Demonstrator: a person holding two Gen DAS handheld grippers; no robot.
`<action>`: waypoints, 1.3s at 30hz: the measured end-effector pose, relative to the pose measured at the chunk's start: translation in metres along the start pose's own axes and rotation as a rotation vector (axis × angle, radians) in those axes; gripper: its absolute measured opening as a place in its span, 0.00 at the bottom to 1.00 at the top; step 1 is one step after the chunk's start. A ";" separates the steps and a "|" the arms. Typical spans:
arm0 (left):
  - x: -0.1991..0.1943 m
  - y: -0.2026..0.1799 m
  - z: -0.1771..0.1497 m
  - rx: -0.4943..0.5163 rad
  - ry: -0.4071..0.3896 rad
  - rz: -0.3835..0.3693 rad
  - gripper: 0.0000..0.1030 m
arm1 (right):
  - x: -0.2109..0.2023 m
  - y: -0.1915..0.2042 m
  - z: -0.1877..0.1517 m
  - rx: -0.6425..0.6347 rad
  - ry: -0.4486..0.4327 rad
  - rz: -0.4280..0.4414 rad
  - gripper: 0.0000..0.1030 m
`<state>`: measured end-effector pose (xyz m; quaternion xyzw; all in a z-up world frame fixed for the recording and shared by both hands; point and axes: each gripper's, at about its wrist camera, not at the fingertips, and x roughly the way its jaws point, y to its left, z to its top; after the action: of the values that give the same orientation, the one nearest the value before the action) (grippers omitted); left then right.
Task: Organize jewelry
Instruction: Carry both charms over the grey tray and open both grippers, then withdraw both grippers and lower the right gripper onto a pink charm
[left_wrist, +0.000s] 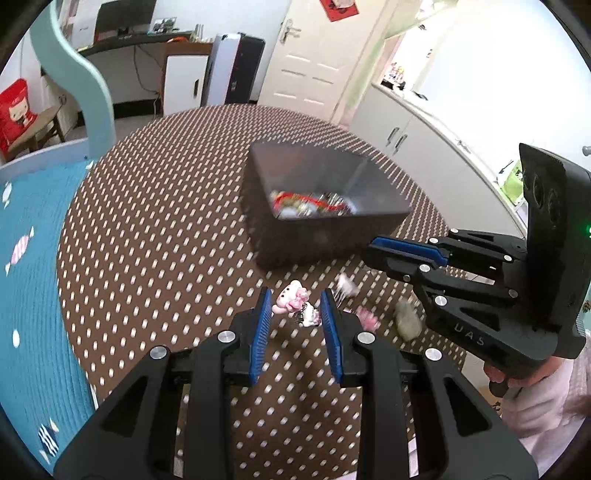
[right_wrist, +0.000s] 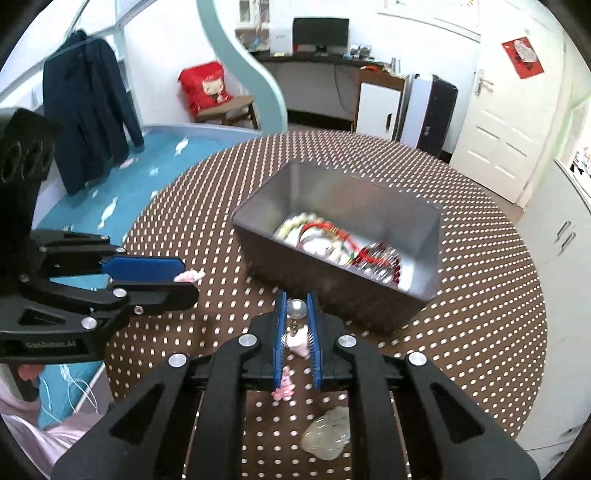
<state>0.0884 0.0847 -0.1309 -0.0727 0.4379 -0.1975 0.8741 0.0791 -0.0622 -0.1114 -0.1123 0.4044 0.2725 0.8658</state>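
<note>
On the dotted round table (right_wrist: 480, 295), the grey box (right_wrist: 424, 258) already held several beaded pieces. My right gripper (right_wrist: 297, 325), jaws narrow, pinched a silver-ball charm (right_wrist: 296, 308); my left gripper (left_wrist: 295, 321) stood wide around a pink charm (left_wrist: 291, 299). I judged the sorting partly done, loose pieces remaining.

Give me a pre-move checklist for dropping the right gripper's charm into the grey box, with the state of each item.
1. Right gripper has the silver-ball charm between its fingers: ok.
2. Grip firm enough to carry: cannot tell.
3. Grey box open, room inside beside the beads: ok.
4. Left gripper out of the path to the box: ok.
5. Left gripper open around the pink charm, not yet closed: ok.
6. Loose pale pouch away from the fingers: ok.
</note>
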 end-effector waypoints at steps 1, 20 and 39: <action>0.000 -0.002 0.004 0.005 -0.007 -0.003 0.26 | -0.002 -0.002 0.001 0.000 -0.010 -0.010 0.10; 0.051 -0.032 0.078 0.046 -0.007 0.015 0.26 | 0.014 -0.049 0.025 0.046 -0.022 -0.024 0.10; 0.036 -0.033 0.071 0.071 -0.045 0.075 0.54 | -0.013 -0.074 0.015 0.135 -0.080 -0.093 0.58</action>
<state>0.1549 0.0364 -0.1038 -0.0295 0.4134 -0.1782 0.8925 0.1231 -0.1224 -0.0937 -0.0616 0.3811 0.2083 0.8987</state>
